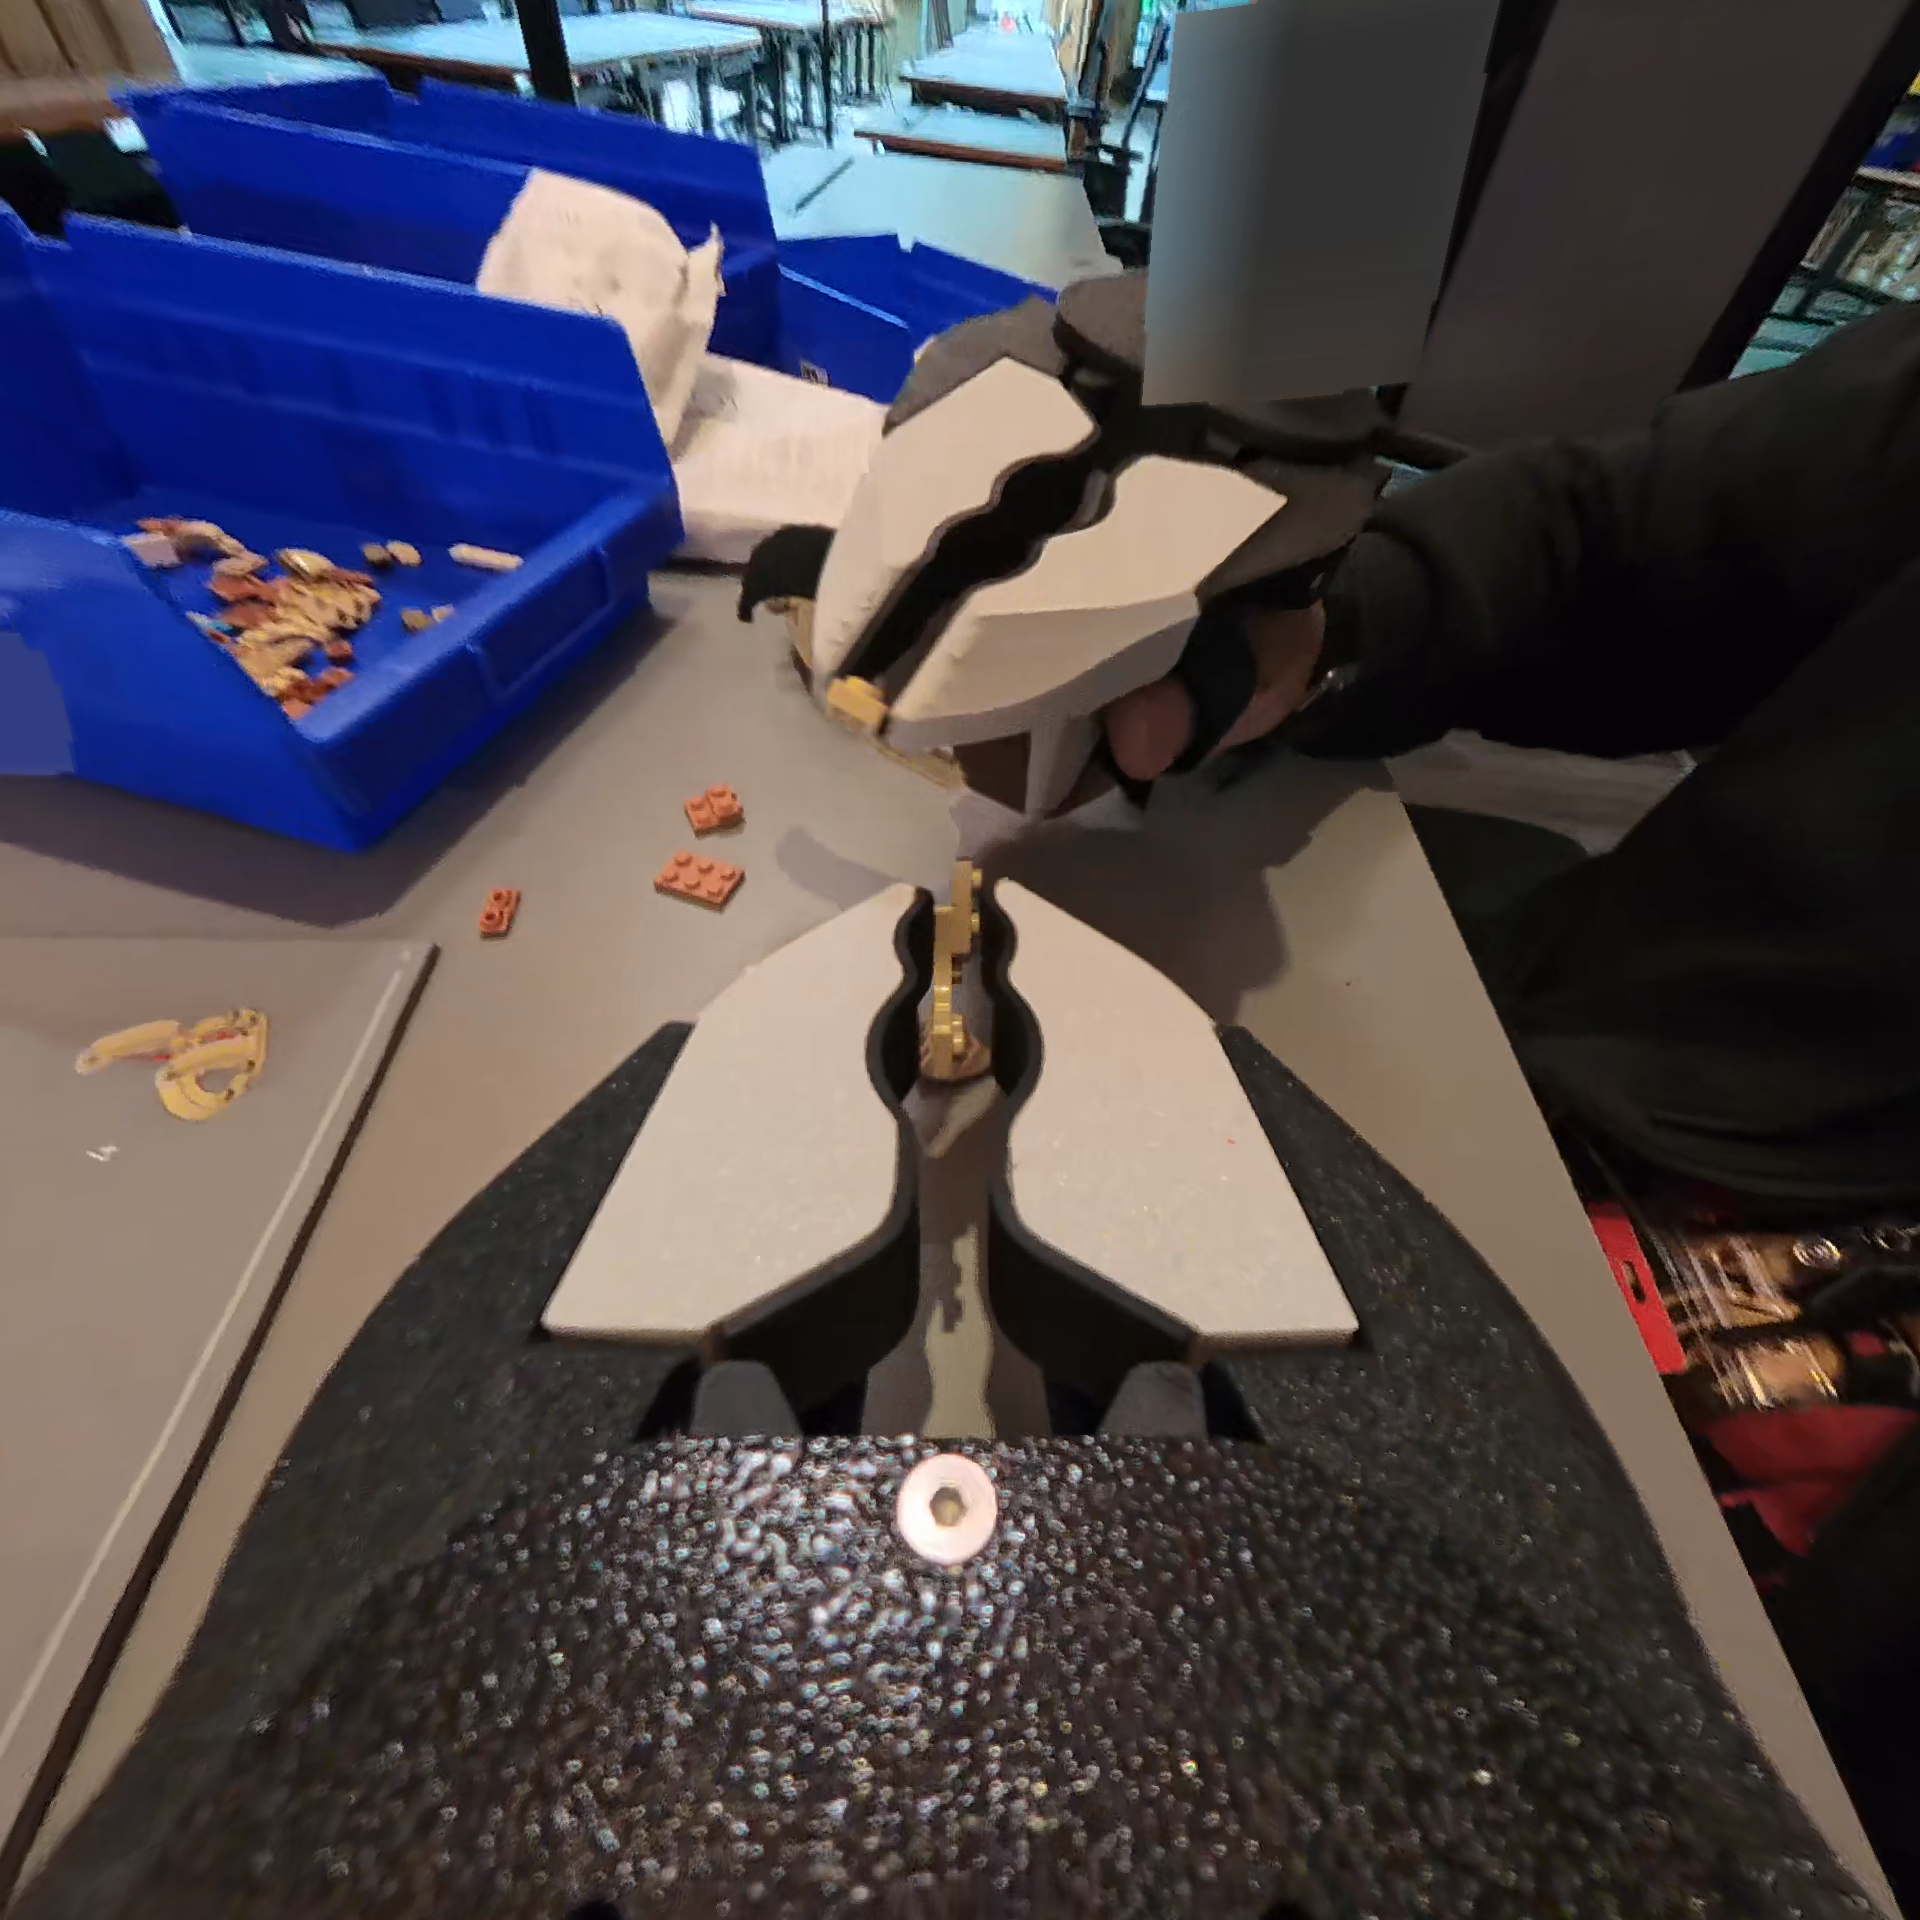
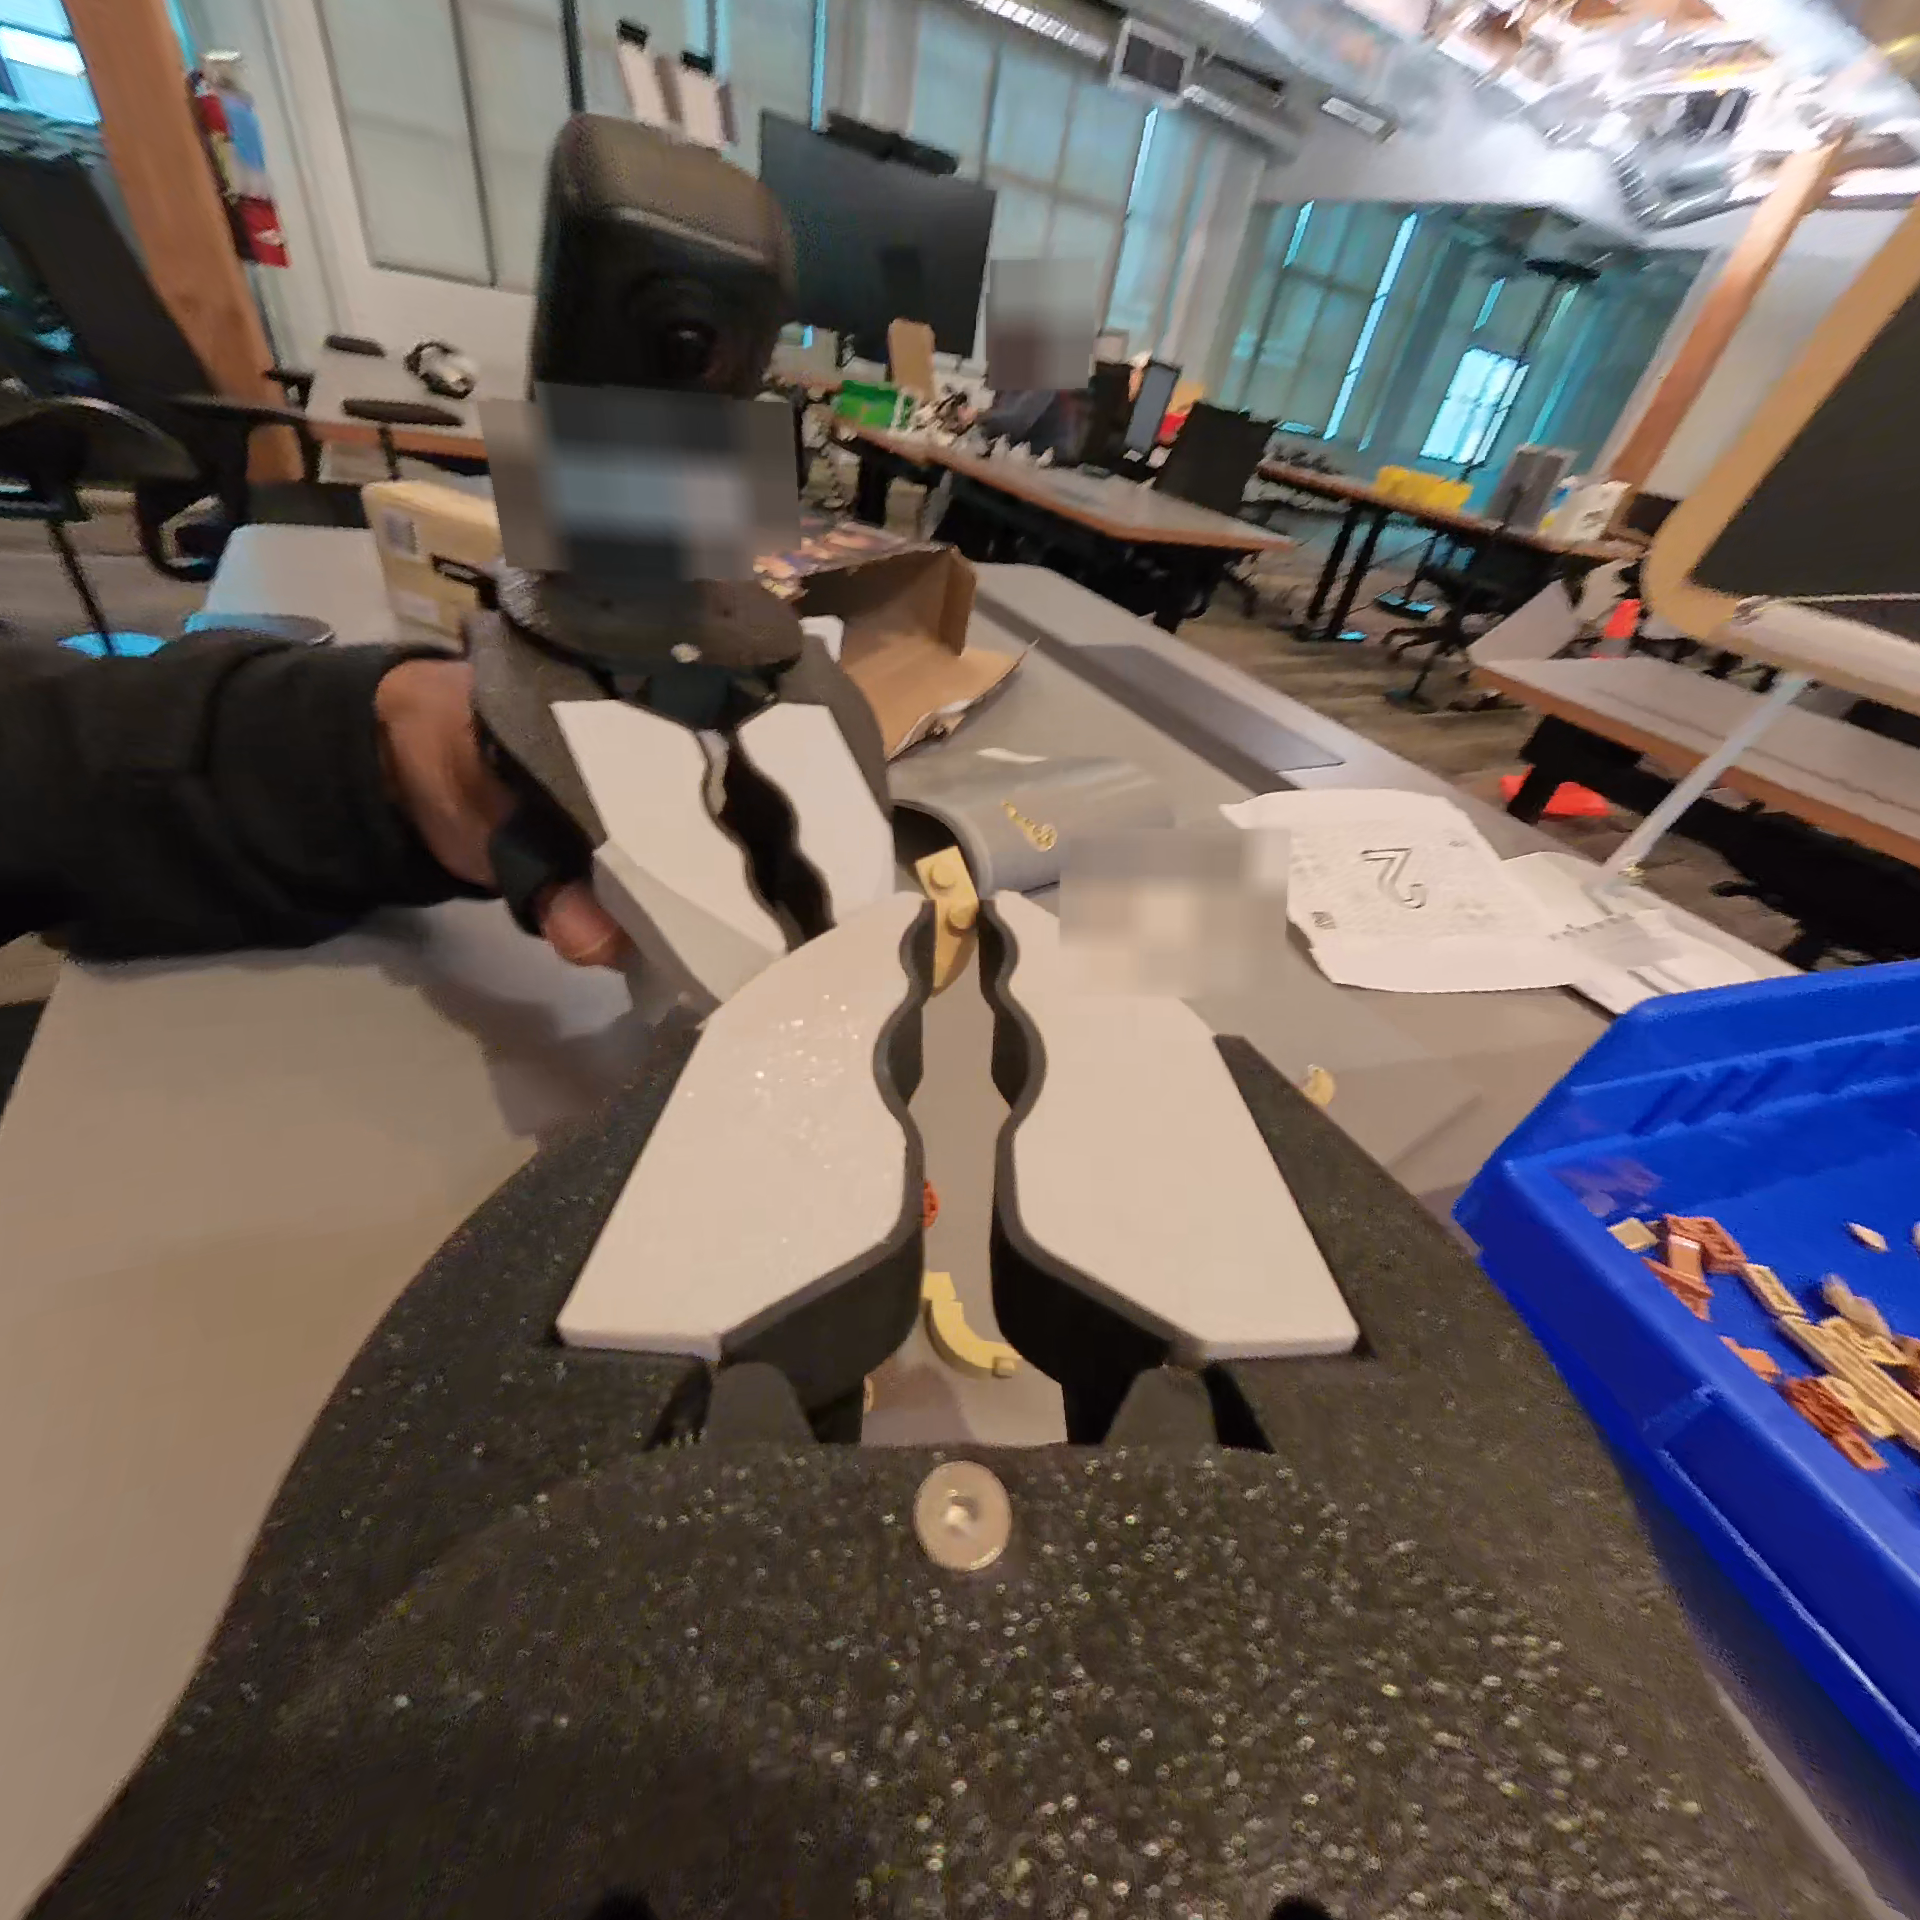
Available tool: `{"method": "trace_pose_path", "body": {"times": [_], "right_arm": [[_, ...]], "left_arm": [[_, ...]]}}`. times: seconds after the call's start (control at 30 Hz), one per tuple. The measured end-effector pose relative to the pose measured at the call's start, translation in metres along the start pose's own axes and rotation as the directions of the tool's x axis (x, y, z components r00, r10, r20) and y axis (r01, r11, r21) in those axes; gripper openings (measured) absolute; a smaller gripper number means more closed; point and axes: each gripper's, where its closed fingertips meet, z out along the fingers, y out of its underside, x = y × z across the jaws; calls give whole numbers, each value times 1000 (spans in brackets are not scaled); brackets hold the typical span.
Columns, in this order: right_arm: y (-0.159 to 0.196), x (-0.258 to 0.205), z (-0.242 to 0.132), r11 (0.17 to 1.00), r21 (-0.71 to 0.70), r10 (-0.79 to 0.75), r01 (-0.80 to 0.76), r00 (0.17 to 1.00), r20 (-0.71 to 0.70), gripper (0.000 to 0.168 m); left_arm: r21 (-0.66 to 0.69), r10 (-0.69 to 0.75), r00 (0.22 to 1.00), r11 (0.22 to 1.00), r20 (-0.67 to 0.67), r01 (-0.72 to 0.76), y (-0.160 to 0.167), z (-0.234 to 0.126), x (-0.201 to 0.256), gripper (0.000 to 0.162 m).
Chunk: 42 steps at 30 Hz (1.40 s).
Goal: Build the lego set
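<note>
Both pictures are bright. Daylight comes in through the big windows (image 2: 1351, 312) far behind the bench (image 1: 582, 831). Soft shadows lie on the bench. Edges bend and blur. The nearest black gripper body sparkles with glare.

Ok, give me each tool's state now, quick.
Left tool: shut on a tan lego assembly.
Right tool: shut on a small tan lego piece.

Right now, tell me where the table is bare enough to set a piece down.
Bare table lies between the grey board and the left gripper. It is crowded near the brown plates by the blue bin, and under the right gripper.
</note>
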Motion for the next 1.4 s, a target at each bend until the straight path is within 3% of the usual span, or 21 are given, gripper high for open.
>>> {"method": "trace_pose_path", "body": {"times": [0.27,0.7,1.4], "right_arm": [[-12,4,-4,996,85,-4,11,997,-81,7],[-15,3,-2,992,127,19,-6,995,-100,7],[-20,5,-5,977,189,116,-97,989,-94,5]], "left_arm": [[70,106,986,991,129,-116,-17,3,1,8],[139,108,977,981,186,-135,-31,-2,0,8],[61,206,924,970,322,-237,-31,-3,-9,8]]}}
